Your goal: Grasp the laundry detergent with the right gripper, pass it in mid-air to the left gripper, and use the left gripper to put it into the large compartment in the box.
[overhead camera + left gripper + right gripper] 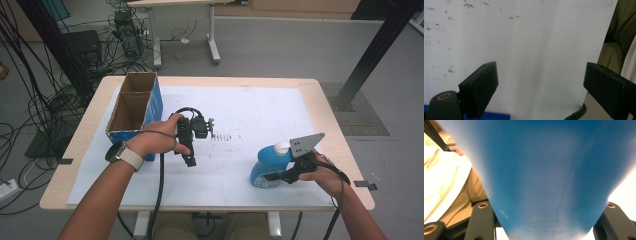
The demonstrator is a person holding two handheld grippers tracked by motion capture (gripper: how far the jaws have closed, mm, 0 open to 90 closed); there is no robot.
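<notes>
From above, the right gripper (pixel 272 176) clamps a blue bottle (pixel 267 165) lying well right of the box (pixel 134 107), while the left gripper (pixel 541 87) view shows jaws wide over bare white paper (pixel 536 45).

no readable text, labels, numbers, signs anywhere

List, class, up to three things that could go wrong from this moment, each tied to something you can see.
1. The right gripper clamps the blue bottle, whose body looks smooth and tapered in the right gripper view; it might slip or tip.
2. The bottle sits near the table front edge; a slip could send it off.
3. The left gripper, jaws open and empty, trails a cable that could snag on the table edge.
</notes>
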